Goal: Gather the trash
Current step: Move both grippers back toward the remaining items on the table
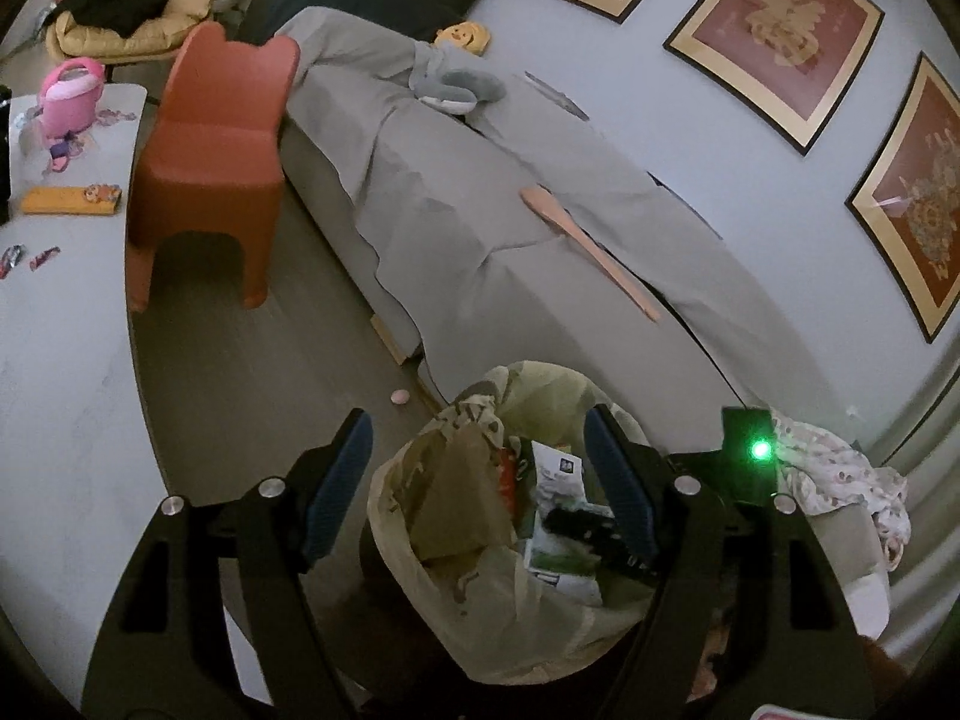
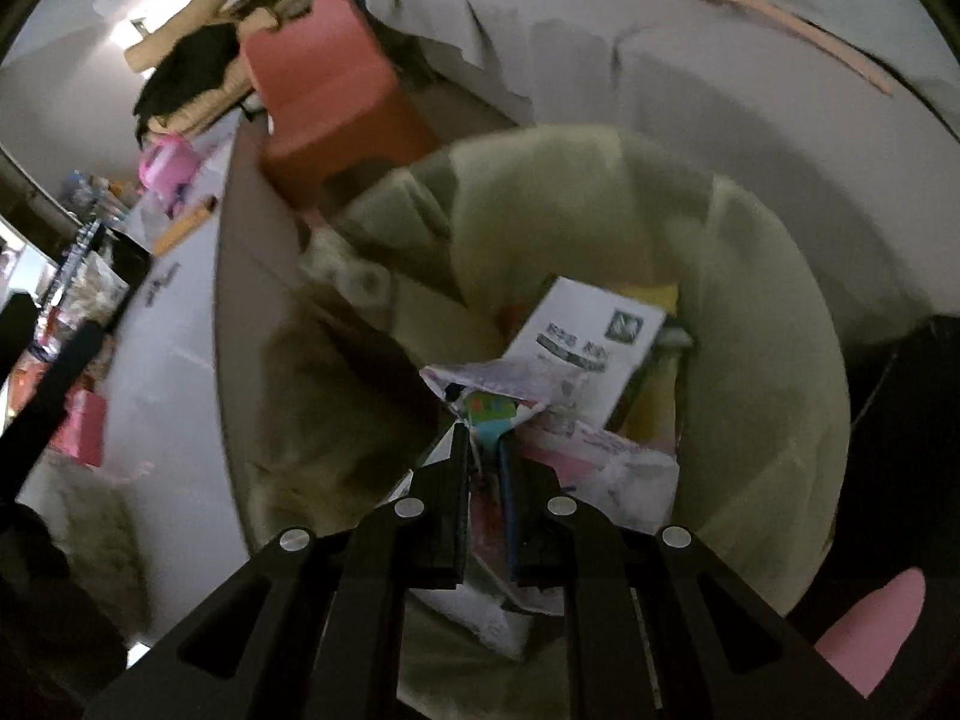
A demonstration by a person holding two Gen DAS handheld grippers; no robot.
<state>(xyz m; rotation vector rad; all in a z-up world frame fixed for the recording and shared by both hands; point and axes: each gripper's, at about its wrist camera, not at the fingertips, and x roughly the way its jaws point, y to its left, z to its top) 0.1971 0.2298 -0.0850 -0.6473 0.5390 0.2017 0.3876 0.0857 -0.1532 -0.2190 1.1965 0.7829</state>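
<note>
A bin lined with a pale green bag [image 1: 480,600] stands on the floor by the sofa and holds paper and packaging. My left gripper [image 1: 480,450] is open and empty above the bin. My right gripper [image 2: 486,444] is shut on a crumpled colourful wrapper [image 2: 489,408] and holds it over the bag's [image 2: 750,360] mouth. The right gripper's tip also shows in the left wrist view [image 1: 594,534], inside the bag. A white leaflet [image 2: 591,348] lies in the bag. Small wrappers [image 1: 27,258] lie on the white table.
An orange child's chair [image 1: 210,168] stands between the white table [image 1: 60,390] and the grey sofa [image 1: 480,192]. A pink wooden paddle [image 1: 588,246] lies on the sofa. A pink toy bag [image 1: 69,96] and an orange box [image 1: 72,201] are on the table. A small pink ball [image 1: 399,397] lies on the floor.
</note>
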